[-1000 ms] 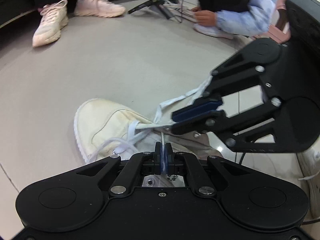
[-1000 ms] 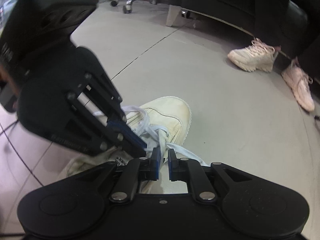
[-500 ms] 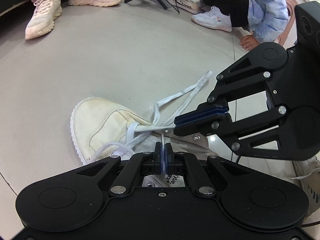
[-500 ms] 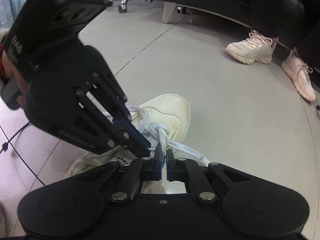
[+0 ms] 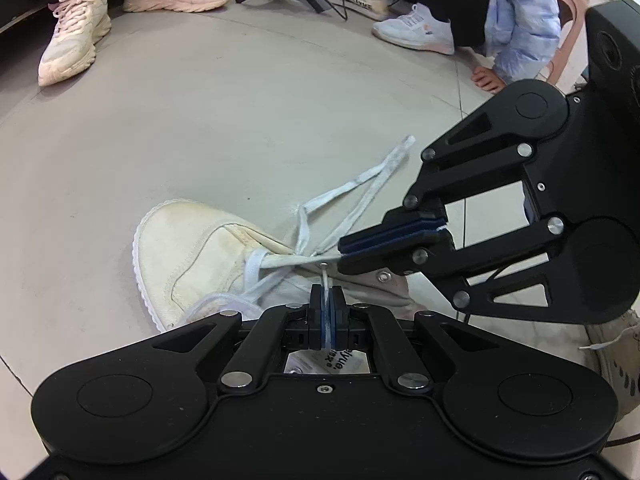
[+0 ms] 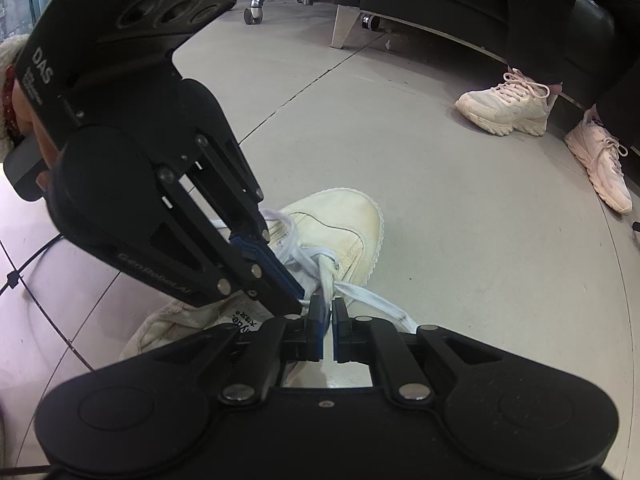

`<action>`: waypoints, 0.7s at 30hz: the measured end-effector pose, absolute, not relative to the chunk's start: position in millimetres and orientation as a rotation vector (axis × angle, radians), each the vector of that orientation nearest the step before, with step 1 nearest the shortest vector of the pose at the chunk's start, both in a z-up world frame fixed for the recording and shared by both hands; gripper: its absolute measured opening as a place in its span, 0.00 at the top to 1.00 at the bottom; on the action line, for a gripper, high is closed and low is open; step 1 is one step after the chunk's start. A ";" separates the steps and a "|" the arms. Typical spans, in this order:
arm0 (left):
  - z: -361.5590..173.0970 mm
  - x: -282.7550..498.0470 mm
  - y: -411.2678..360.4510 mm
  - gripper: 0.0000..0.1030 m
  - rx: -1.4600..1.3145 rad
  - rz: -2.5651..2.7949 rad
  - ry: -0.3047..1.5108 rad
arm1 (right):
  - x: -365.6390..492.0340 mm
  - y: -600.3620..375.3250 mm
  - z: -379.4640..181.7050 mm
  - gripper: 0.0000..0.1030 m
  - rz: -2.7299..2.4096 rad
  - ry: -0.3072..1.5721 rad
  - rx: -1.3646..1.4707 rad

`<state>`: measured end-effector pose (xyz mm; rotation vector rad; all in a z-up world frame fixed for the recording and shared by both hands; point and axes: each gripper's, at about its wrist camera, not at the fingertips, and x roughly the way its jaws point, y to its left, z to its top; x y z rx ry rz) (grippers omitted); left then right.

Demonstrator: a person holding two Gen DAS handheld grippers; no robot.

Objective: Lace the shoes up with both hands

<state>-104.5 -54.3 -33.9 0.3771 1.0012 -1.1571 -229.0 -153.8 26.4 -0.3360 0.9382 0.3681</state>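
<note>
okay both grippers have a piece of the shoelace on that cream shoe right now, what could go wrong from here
1. The left gripper pinches only the lace tip; a tug could slip it free.
2. The right gripper is shut on the shoelace close beside the left one, so the two could collide.
3. The cream shoe lies loose on the floor; pulling may drag it rather than tighten the lacing. The free lace end may also snag.

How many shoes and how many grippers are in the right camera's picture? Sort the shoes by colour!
Cream shoe: 1
Pink sneakers: 2
Grippers: 2, the left gripper and the right gripper, both shut on the lace
Total: 5
</note>
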 end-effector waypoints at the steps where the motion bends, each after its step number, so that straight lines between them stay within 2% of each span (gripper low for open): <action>1: -33.2 -104.5 -55.0 0.98 0.379 -1.157 1.001 | -229.3 -153.7 26.3 0.97 0.369 0.938 -0.338; 16: -31.7 -105.2 -57.8 0.98 0.409 -1.174 0.950 | -231.1 -153.0 25.3 0.97 0.391 0.933 -0.343; 21: -35.9 -120.4 -50.2 0.97 0.439 -1.180 0.840 | -223.4 -178.2 28.7 0.94 0.383 0.976 -0.101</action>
